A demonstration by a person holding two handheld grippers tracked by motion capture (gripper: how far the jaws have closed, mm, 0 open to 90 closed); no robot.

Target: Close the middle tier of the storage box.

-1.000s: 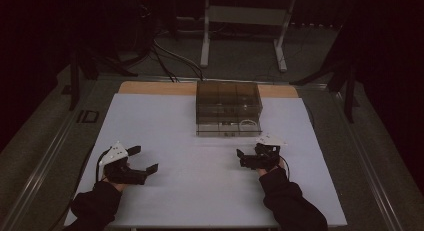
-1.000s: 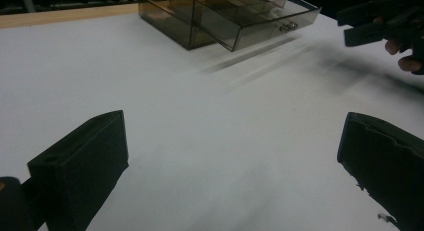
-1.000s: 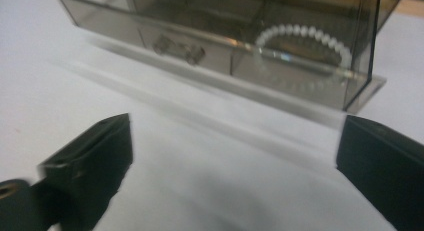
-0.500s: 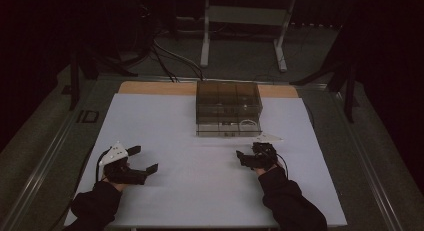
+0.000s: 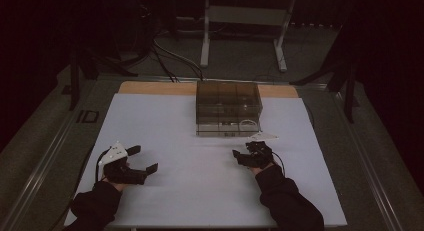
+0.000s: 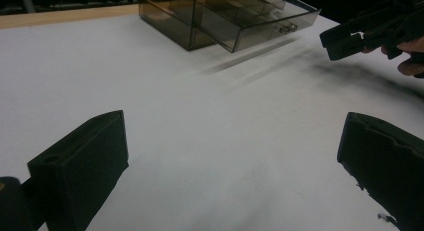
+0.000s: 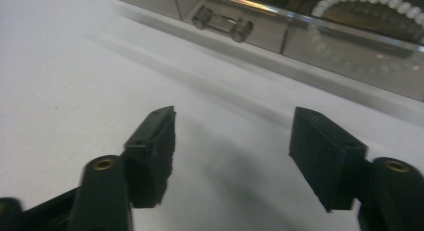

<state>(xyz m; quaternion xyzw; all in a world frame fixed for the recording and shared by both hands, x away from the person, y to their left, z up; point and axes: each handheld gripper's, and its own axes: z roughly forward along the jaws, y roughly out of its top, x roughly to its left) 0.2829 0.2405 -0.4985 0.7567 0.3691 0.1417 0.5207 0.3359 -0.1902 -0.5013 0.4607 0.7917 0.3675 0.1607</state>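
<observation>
A smoky see-through drawer box (image 5: 228,107) stands at the far middle of the white table top (image 5: 165,116). Its bottom drawer (image 6: 260,28) sticks out a little and has a small metal handle (image 7: 222,23). A string of white beads (image 7: 370,3) lies inside that drawer. My right gripper (image 7: 232,136) faces the drawer front a short way off. Its jaws have just been closing, they stand apart, and nothing is between them. In the high view it (image 5: 240,158) sits in front of the box's right corner. My left gripper (image 5: 146,159) rests open at the near left, jaws wide (image 6: 232,146) over bare table.
A wooden strip (image 5: 150,87) runs along the table's far edge behind the box. Metal rails (image 5: 45,151) border the table on both sides. A stand's legs (image 5: 205,46) and cables lie on the floor beyond.
The right gripper's jaws have come closer together and the hand has shifted slightly towards the box. The left gripper has stayed where it was.
</observation>
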